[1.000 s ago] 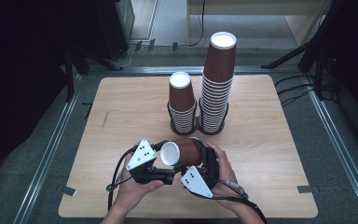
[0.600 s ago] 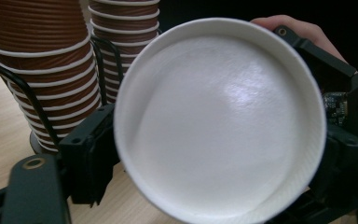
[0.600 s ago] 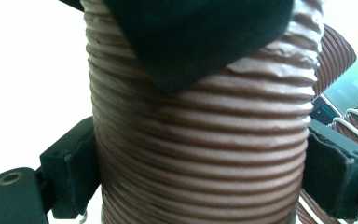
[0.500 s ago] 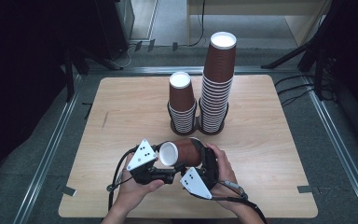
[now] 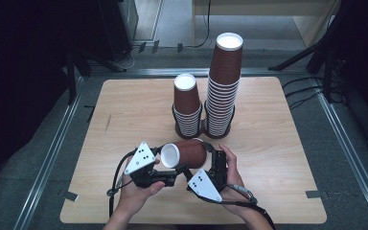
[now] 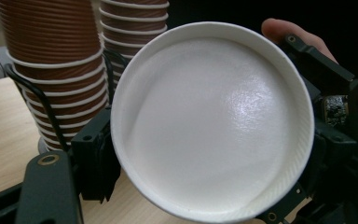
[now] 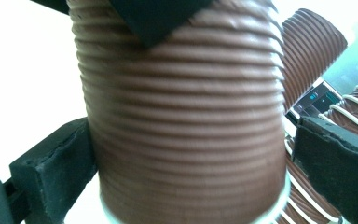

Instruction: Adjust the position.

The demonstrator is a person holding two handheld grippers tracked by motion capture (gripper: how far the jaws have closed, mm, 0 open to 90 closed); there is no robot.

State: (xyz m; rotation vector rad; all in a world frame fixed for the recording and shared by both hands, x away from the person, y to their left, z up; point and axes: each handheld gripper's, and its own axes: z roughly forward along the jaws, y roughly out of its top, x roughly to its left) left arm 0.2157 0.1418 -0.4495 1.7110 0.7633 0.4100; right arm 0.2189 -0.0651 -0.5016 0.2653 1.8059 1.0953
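While the right gripper [image 5: 210, 165] clamps the sideways cup [image 5: 184, 154] and the left gripper's [image 5: 165, 175] grip is unclear, too hard a squeeze could crush it.

The change is slight. In the high view the paper cup [image 5: 184, 153], lying on its side above the table, has slid a little toward 9 o'clock, so its white end [image 5: 170, 155] sits a touch farther that way than one second ago. The left gripper [image 5: 171, 167] has gone with it: its grey three-cornered plate [image 5: 141, 158] has shifted the same small way toward 9 o'clock, most of it in the last half second. The right gripper [image 5: 210, 160] and the right hand [image 5: 230, 172] behind it have edged up a little toward 12 o'clock, the grey plate [image 5: 204, 185] with them.
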